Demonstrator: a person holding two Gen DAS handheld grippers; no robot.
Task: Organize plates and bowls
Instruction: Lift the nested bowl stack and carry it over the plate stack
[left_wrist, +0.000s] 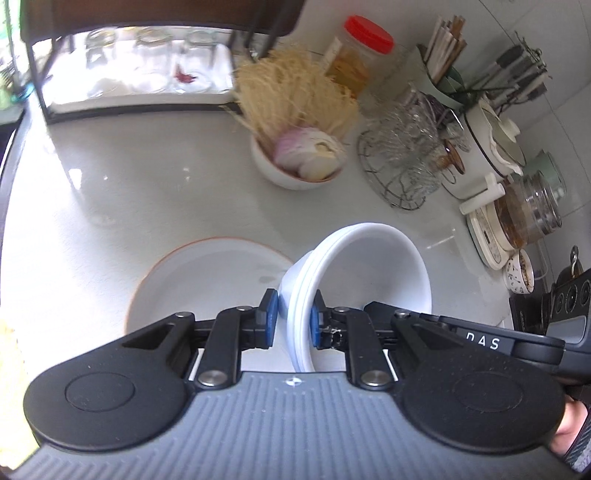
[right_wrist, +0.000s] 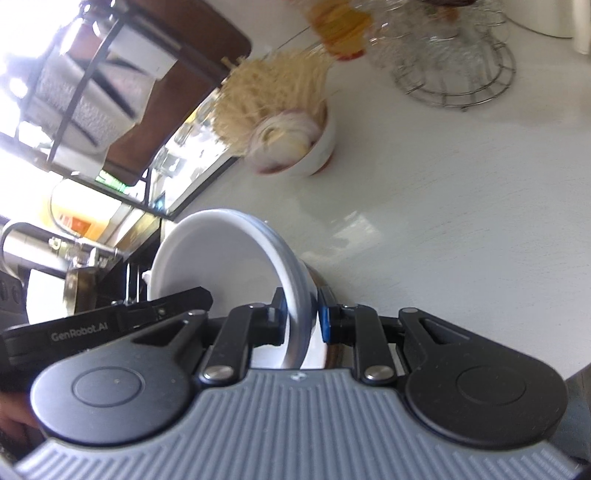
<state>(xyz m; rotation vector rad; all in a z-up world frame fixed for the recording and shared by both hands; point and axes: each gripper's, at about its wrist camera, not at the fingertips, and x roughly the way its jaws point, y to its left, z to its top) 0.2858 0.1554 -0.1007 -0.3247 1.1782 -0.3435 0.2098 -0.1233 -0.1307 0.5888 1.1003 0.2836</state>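
the left hand-held gripper (left_wrist: 291, 321) is closed down on the rim of the stacked white bowls (left_wrist: 369, 269), one pad inside, one outside. the right hand-held gripper (right_wrist: 301, 317) pinches the opposite rim the same way. the bowls hang tilted between both, above the desk (left_wrist: 147, 184), just beside the plate (left_wrist: 207, 273). with thin rim grips on smooth ware, the stack could slip or the nested bowls slide apart if either hand twists or pulls unevenly.
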